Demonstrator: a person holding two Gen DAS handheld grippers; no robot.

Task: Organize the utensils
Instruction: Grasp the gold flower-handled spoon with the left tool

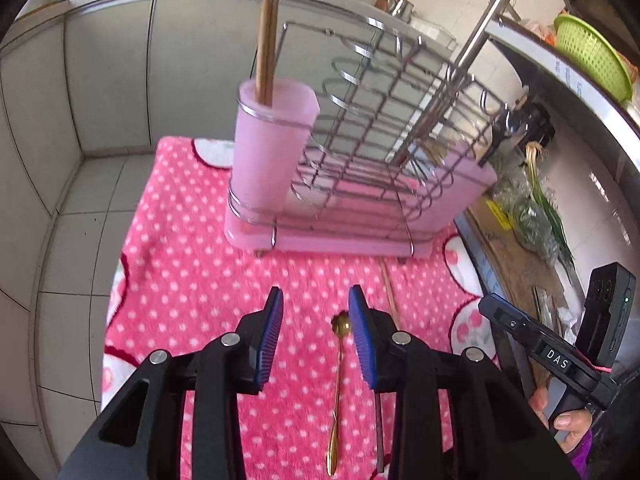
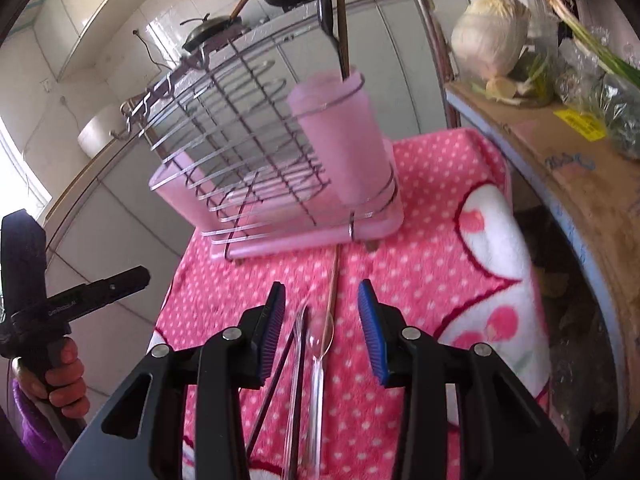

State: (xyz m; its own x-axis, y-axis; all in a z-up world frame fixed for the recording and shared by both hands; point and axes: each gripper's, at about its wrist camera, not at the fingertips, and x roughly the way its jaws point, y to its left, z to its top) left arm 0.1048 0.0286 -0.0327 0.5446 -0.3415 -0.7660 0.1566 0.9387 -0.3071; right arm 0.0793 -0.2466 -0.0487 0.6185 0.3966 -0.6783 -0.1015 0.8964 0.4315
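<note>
My left gripper [image 1: 316, 312] hangs open over a pink dotted cloth [image 1: 192, 264]. A gold spoon [image 1: 337, 392] lies on the cloth below it, close to the right finger, untouched. A thin wooden chopstick [image 1: 389, 292] lies just beyond. My right gripper [image 2: 322, 308] is open too, above a clear spoon [image 2: 320, 344] and dark chopsticks [image 2: 294, 364] that lie on the cloth. A pink cup [image 1: 272, 152] on the end of the wire dish rack [image 1: 384, 120] holds wooden chopsticks [image 1: 267, 32]. In the right wrist view the cup [image 2: 340, 148] shows dark sticks [image 2: 342, 20].
Tiled wall and counter front stand behind the rack. A steel pole [image 1: 492, 12] rises at its right. A cardboard-covered shelf [image 2: 560, 152] with a cabbage [image 2: 492, 36] and greens borders the cloth on the right. A green basket [image 1: 592, 56] sits on the counter. A hand [image 2: 60, 376] grips the left gripper's handle.
</note>
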